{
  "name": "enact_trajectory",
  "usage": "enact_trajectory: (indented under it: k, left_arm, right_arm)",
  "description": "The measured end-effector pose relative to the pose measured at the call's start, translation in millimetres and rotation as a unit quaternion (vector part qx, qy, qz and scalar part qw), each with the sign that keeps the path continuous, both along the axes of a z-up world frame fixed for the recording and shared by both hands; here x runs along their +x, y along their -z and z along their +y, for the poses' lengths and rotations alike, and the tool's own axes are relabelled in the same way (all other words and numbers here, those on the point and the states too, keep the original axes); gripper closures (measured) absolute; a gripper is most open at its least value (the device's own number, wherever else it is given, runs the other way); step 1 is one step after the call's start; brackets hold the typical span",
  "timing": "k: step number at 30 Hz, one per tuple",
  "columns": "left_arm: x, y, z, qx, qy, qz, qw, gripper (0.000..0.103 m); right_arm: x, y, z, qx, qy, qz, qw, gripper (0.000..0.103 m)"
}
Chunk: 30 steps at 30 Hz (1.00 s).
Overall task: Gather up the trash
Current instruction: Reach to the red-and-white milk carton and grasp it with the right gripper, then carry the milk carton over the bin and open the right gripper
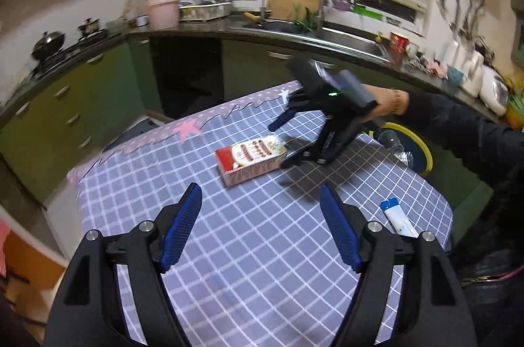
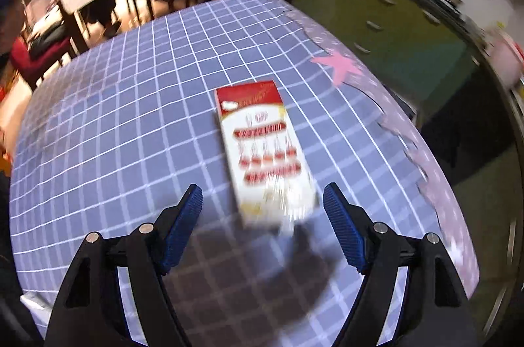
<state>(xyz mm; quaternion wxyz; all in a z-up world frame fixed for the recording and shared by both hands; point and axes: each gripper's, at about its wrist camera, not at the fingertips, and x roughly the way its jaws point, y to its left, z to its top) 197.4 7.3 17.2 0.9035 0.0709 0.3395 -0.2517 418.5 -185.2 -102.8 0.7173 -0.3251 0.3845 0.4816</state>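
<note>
A red and white carton [image 1: 250,158] lies flat on the table's blue checked cloth [image 1: 255,265]. Just beyond its far right end, a person's hand holds my right gripper [image 1: 284,141], tilted down with its blue fingers spread. In the right wrist view the blurred carton [image 2: 262,147] runs lengthwise away from me. Its near end sits between the pads of my right gripper [image 2: 262,190], which stands open and touches nothing. My left gripper [image 1: 260,193] hovers open over the cloth, short of the carton, with nothing between its fingers.
A white tube with a blue cap [image 1: 398,217] lies near the table's right edge. Past that edge a clear bottle [image 1: 394,145] rests over a yellow-rimmed bin [image 1: 424,154]. A counter with a sink [image 1: 347,41] and green cabinets [image 1: 62,108] ring the table. Chairs [image 2: 49,45] stand beyond the far side.
</note>
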Motion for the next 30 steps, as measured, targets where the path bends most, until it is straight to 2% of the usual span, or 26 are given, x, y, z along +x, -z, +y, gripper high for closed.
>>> enact_trajectory:
  k: [9,12,13,19,24,28,30]
  left_arm:
    - [-25.9,7.7,12.4,-0.01,-0.021,0.008,0.9997,0.032]
    - [-27.7,10.2,12.3,-0.016,-0.018,0.013,0.9996,0.032]
    - [-29.0,11.1,11.9,-0.017,-0.018,0.014,0.9996,0.032]
    - [-38.2,14.3,8.9,-0.018,-0.021,0.02,0.9994,0.032]
    - [-51.6,10.6,2.8,-0.018,-0.015,0.014,0.9996,0.032]
    - [-71.0,6.5,-11.8,-0.017,-0.001,0.003,0.9999,0.029]
    - [-79.0,6.8,-19.3,-0.019,0.009,0.001,0.9998,0.029]
  right_arm:
    - [28.2,25.8,37.8,-0.031,-0.026,0.026,0.999,0.028]
    - [32.3,31.3,44.4,-0.035,-0.027,0.039,0.998,0.036]
    - [34.8,33.4,47.8,-0.037,-0.025,0.048,0.998,0.043]
    - [32.3,28.8,41.9,-0.024,-0.006,0.066,0.997,0.048]
    - [11.7,11.7,14.2,-0.007,0.024,0.056,0.998,0.048]
    - [-26.1,-18.4,-28.1,0.019,0.067,0.029,0.997,0.048]
    - [-53.9,-35.3,-63.9,0.036,0.098,0.016,0.994,0.048]
